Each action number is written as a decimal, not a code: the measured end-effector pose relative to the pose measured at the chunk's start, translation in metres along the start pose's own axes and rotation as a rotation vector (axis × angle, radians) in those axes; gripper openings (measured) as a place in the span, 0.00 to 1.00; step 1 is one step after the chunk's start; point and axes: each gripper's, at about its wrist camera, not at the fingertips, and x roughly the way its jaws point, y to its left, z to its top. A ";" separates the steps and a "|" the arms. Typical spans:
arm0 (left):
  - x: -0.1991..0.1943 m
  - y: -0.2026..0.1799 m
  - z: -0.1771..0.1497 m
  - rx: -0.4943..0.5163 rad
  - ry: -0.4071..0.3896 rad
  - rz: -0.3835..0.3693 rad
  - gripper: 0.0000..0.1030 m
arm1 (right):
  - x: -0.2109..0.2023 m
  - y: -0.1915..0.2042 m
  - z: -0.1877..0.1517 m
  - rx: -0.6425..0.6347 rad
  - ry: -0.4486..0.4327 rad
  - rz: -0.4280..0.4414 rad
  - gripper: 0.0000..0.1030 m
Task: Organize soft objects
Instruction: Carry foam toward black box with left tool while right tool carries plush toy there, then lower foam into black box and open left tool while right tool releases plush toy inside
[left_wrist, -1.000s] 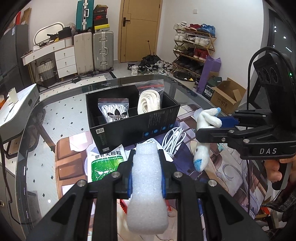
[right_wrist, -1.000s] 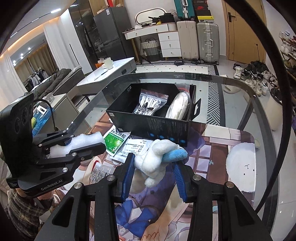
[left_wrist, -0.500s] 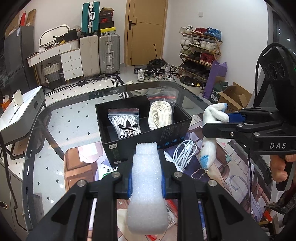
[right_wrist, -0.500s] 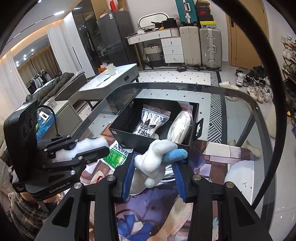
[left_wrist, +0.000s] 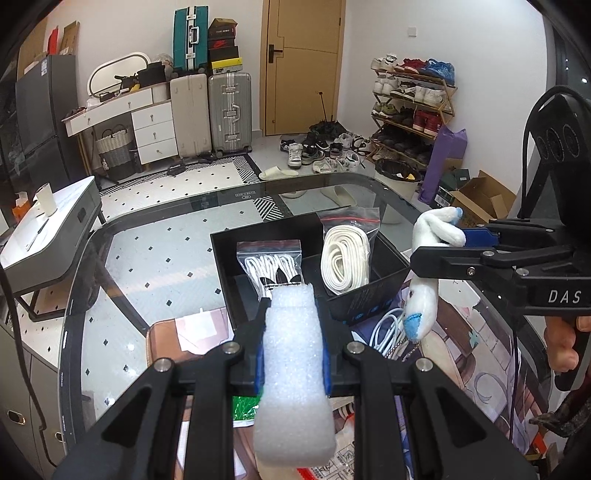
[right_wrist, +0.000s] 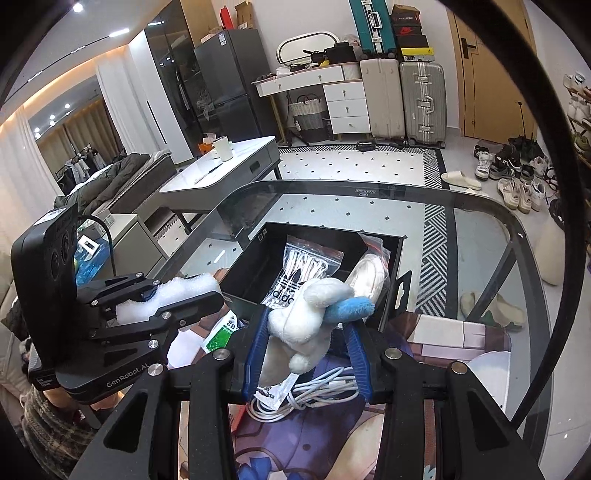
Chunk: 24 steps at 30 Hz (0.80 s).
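Note:
My left gripper (left_wrist: 291, 362) is shut on a white foam block (left_wrist: 293, 373), held above the near side of the black box (left_wrist: 236, 284). That box holds a bag of white laces (left_wrist: 271, 267) and a bag with a coiled white strap (left_wrist: 345, 262). To the right, my right gripper (right_wrist: 306, 350) is shut on a white plush toy (right_wrist: 308, 317) with blue tips, held in the air just short of the box (right_wrist: 243, 273). In the left wrist view the plush (left_wrist: 424, 295) hangs down from those fingers. The left gripper with the foam (right_wrist: 166, 299) also shows in the right wrist view.
The glass table (left_wrist: 166, 236) carries an illustrated mat (right_wrist: 461, 332), a white coiled cable (right_wrist: 314, 391) and a green-and-white packet (right_wrist: 221, 332) near the box. A person's hand (left_wrist: 565, 343) holds the right gripper's handle. Suitcases, a shoe rack and a low white table stand beyond.
Both grippers have risen and moved toward the black box, each keeping its grip. The box now sits lower and closer in both views.

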 end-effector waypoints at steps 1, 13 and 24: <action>0.000 0.001 0.002 0.002 -0.001 -0.001 0.19 | 0.000 0.000 0.002 0.000 -0.003 0.000 0.40; 0.007 0.010 0.024 0.002 -0.018 0.007 0.19 | 0.010 0.000 0.025 -0.013 -0.011 0.007 0.40; 0.022 0.019 0.036 -0.010 -0.014 0.002 0.19 | 0.029 -0.007 0.037 -0.008 -0.005 0.014 0.40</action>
